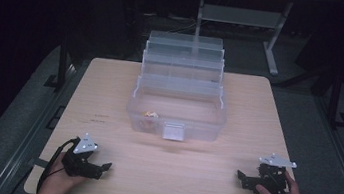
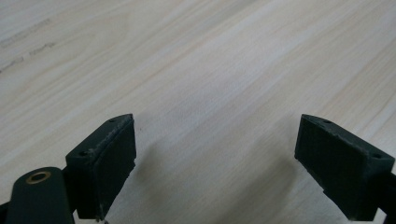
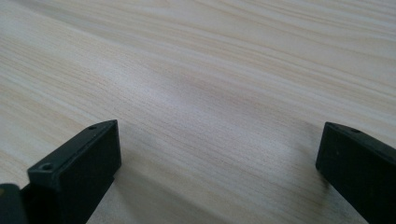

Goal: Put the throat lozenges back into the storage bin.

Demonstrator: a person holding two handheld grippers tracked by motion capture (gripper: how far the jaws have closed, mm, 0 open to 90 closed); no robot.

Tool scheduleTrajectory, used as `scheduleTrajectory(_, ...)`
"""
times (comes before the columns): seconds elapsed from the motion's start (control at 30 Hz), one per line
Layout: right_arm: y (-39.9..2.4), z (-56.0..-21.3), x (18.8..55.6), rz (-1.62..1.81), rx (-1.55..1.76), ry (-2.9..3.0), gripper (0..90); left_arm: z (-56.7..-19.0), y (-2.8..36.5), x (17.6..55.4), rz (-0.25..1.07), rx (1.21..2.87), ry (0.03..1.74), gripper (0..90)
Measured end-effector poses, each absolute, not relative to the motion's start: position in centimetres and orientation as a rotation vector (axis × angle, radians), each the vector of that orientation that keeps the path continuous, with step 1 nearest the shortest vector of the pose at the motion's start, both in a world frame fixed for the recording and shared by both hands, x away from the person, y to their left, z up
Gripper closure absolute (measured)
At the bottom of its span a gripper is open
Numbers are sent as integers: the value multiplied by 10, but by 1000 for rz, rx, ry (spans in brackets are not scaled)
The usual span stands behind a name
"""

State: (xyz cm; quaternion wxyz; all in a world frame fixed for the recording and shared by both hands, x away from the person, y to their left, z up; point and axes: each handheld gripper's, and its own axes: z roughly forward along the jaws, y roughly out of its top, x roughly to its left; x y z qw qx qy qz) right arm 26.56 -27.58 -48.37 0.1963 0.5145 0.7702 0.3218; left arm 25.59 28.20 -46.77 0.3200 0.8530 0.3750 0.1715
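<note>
Fingers (image 2: 105, 163) of left gripper (image 1: 100, 167) spread, grasping nothing, near-left on table (image 1: 240, 101). Right gripper (image 1: 245, 179) likewise released, near-right. Clear toolbox (image 1: 176, 113) farther off, centre.

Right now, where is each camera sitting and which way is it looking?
High view: sits above the person's side, looking forward and down on the wooden table and the clear box; both hands with the left gripper and right gripper show.
Left gripper view: rides the left gripper, looking along its open jaws at bare tabletop.
Right gripper view: rides the right gripper, looking along its open jaws at bare tabletop.
Shared: both gripper views show the same pale wood grain between two black jaws.
</note>
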Motion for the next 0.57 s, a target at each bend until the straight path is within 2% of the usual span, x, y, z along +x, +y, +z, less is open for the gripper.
scheduleTrajectory(0.17, -276, -484, 266, 901, 1441, 2157, 0, -474, 287, 253, 422, 2179, 964, 109)
scheduleTrajectory(0.57, -276, -484, 266, 900, 1440, 2158, 0, -474, 288, 254, 417, 2180, 961, 110)
